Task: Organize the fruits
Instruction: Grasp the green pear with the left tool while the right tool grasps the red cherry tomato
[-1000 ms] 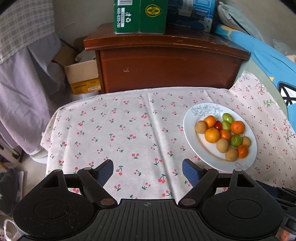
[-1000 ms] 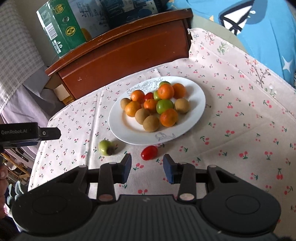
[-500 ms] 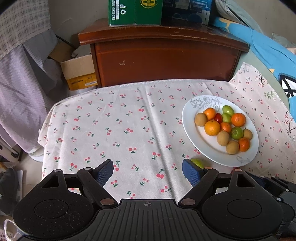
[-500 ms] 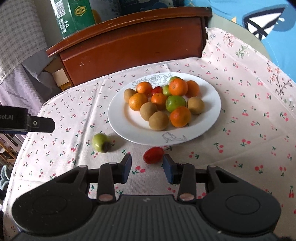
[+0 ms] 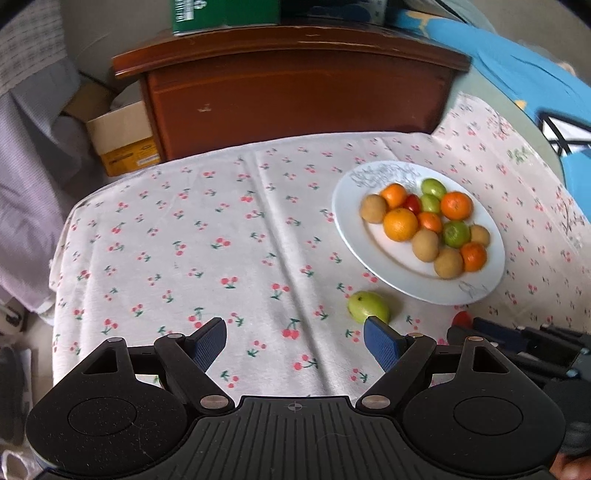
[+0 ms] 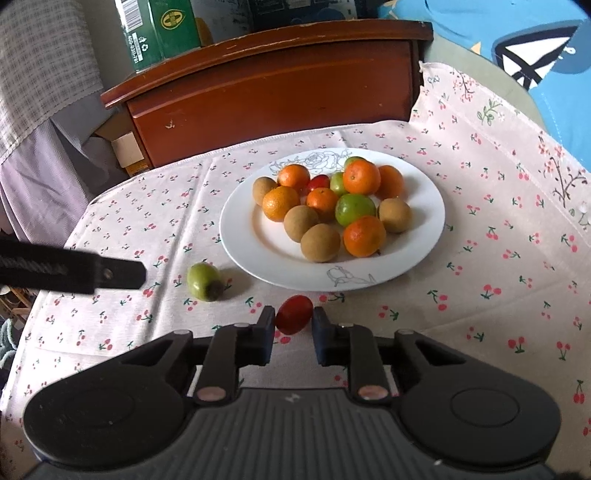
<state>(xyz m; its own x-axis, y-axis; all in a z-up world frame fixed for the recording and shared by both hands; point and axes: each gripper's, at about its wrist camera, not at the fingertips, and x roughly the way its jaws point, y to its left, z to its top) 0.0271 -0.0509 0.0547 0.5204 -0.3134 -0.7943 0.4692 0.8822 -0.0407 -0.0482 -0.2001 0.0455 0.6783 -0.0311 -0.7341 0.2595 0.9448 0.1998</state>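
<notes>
Bare cloth (image 5: 207,236) left of plate (image 5: 347,236) (green fruit (image 5: 368,307) alongside).

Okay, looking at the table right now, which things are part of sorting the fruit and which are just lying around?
Part of the job:
- red tomato, pinched in the right gripper
- loose green fruit on the cloth
- white plate holding the piled fruit
- left gripper, open, near the green fruit

Just lying about:
- wooden cabinet
- green carton
- cardboard box
</notes>
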